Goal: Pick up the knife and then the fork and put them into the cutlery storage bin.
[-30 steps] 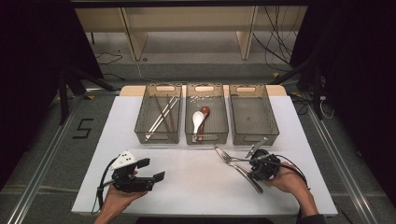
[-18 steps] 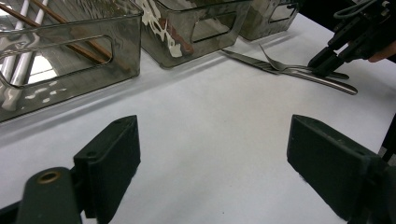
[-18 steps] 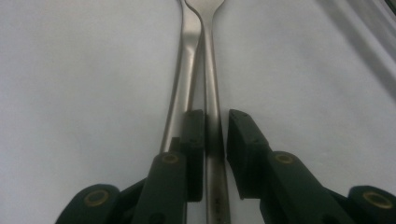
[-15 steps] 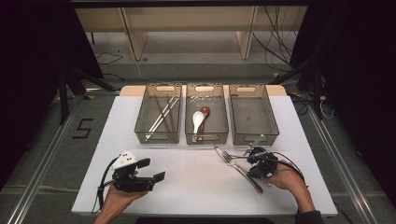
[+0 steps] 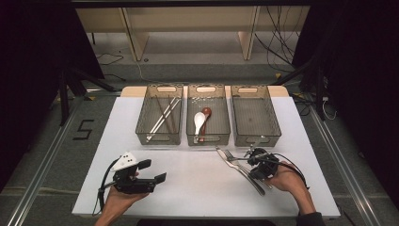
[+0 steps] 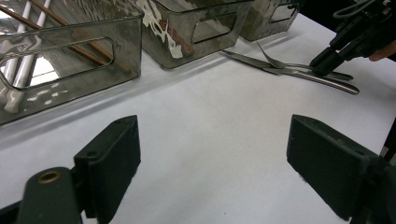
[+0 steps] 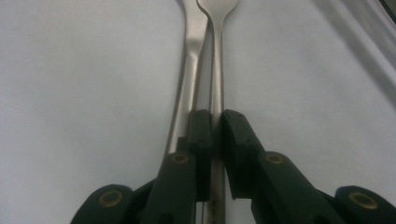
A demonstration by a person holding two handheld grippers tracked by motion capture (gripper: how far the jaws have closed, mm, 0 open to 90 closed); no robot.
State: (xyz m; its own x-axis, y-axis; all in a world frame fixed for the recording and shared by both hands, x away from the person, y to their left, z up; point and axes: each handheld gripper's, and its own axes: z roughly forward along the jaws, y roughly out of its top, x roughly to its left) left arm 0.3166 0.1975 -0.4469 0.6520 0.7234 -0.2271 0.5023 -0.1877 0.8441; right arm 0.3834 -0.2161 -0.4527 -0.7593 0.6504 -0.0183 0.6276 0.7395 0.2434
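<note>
Steel cutlery lies on the white table top (image 5: 197,188) in front of the right-hand bin: a silver metal fork (image 7: 215,56) and a second silver metal piece (image 7: 187,79), which touch along their handles. What kind of piece the second one is, I cannot tell. The right gripper (image 7: 215,116) has just been closing its jaws, and they now stand narrow and pinch the thin handle of the fork, while the other piece lies just beside the left jaw. The left gripper (image 6: 210,168) rests low over bare table near the front edge, well apart from the cutlery, with its jaws wide and nothing between them.

Three smoky transparent plastic bins stand in a row behind. The left bin (image 5: 141,127) holds some long sticks, white and brown. The middle bin (image 5: 190,139) holds two spoons, one white (image 5: 199,121) and one dark red-brown (image 5: 206,115). The right bin (image 5: 237,134) is just beyond the fork tips, and its front wall is the nearest obstacle.

Between the two grippers the white surface is open. The right hand (image 5: 287,181) is near the right and front edges of the table.
</note>
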